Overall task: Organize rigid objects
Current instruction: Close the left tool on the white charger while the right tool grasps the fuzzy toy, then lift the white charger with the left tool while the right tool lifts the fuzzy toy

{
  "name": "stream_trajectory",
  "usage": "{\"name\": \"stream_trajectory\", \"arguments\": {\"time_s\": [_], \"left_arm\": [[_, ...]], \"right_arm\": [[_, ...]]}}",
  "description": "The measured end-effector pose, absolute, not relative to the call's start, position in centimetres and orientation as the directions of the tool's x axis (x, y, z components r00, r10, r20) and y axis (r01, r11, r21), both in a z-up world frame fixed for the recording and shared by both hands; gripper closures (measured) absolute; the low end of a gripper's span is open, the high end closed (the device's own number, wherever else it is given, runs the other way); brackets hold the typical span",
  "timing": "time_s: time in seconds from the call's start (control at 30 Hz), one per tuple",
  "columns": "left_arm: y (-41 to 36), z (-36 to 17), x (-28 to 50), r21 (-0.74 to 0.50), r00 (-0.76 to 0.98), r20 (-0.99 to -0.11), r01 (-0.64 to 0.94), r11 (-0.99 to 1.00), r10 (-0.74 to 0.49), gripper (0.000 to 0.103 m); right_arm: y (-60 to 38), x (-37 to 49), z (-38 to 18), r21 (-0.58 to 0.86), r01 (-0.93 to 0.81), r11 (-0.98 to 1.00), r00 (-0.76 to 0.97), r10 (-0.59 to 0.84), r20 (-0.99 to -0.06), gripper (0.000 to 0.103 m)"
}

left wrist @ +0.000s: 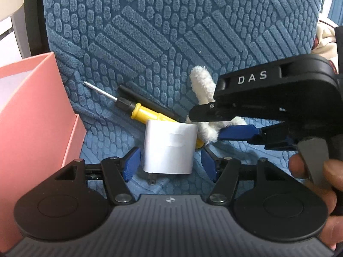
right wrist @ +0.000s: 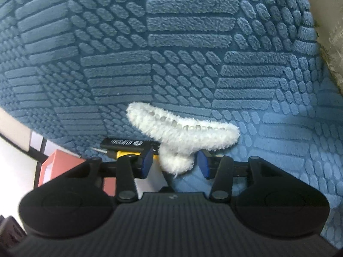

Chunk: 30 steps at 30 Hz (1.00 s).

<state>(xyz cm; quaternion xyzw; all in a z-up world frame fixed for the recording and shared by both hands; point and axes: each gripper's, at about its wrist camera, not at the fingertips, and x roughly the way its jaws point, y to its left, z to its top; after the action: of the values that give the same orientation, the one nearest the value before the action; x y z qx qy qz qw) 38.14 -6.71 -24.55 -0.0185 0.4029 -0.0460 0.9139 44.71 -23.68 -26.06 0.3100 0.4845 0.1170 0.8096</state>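
Observation:
A white charger block (left wrist: 169,148) lies on the blue sofa seat between the blue pads of my left gripper (left wrist: 169,162), which is open with a gap on both sides. Behind it lie a yellow-handled screwdriver (left wrist: 148,112) and a black pen (left wrist: 148,101). A white fuzzy hair claw clip (right wrist: 182,132) lies on the seat; it also shows in the left wrist view (left wrist: 203,85). My right gripper (right wrist: 174,163) is open around the clip's lower end, its pads clear of it. The right gripper shows in the left wrist view (left wrist: 227,122).
A pink open box (left wrist: 32,115) stands at the left on the seat, also seen in the right wrist view (right wrist: 62,165). The textured blue sofa backrest (left wrist: 182,21) rises right behind the objects. A cream cloth (left wrist: 325,38) lies at far right.

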Motion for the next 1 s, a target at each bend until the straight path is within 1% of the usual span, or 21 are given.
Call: {"name": "stream_trajectory", "arguments": {"time_s": [0.1, 0.2, 0.37, 0.47, 0.57, 0.7, 0.87, 0.93, 1.0], "left_arm": [[-6.9, -24.9, 38.4, -0.071, 0.674, -0.733, 0.063, 0.995, -0.095, 0.035], [-6.9, -25.2, 38.5, -0.070, 0.679, -0.729, 0.057, 0.996, -0.090, 0.035], [-6.8, -25.6, 38.6, -0.056, 0.682, -0.728, 0.052, 0.997, -0.077, 0.036], [-6.7, -25.7, 38.5, -0.055, 0.687, -0.723, 0.044, 0.998, -0.070, 0.037], [-6.3, -25.8, 38.8, -0.068, 0.688, -0.721, 0.043, 0.997, -0.079, 0.042], [-6.1, -25.8, 39.0, -0.068, 0.684, -0.725, 0.048, 0.997, -0.083, 0.044], [-5.4, -24.4, 38.3, -0.092, 0.677, -0.730, 0.044, 0.995, -0.097, 0.044], [-4.9, -23.8, 37.9, -0.100, 0.676, -0.730, 0.044, 0.994, -0.103, 0.047], [-4.3, -23.3, 37.2, -0.119, 0.670, -0.733, 0.045, 0.992, -0.119, 0.047]], "right_arm": [[-23.7, 45.5, -26.5, 0.614, 0.138, 0.777, 0.501, 0.480, -0.720, 0.066], [-24.1, 45.7, -26.6, 0.629, 0.146, 0.764, 0.501, 0.491, -0.713, 0.069], [-25.0, 45.8, -25.2, 0.610, 0.146, 0.779, 0.526, 0.461, -0.715, 0.070], [-25.1, 46.0, -24.8, 0.560, 0.137, 0.817, 0.508, 0.428, -0.748, 0.070], [-25.1, 46.1, -24.5, 0.498, 0.134, 0.856, 0.502, 0.375, -0.779, 0.070], [-25.2, 46.1, -24.1, 0.492, 0.138, 0.860, 0.502, 0.367, -0.783, 0.070], [-25.0, 44.9, -24.0, 0.429, 0.119, 0.896, 0.496, 0.320, -0.807, 0.070], [-24.8, 44.2, -24.3, 0.428, 0.123, 0.895, 0.495, 0.318, -0.808, 0.070], [-24.9, 43.5, -24.2, 0.414, 0.110, 0.904, 0.489, 0.313, -0.814, 0.070]]}}
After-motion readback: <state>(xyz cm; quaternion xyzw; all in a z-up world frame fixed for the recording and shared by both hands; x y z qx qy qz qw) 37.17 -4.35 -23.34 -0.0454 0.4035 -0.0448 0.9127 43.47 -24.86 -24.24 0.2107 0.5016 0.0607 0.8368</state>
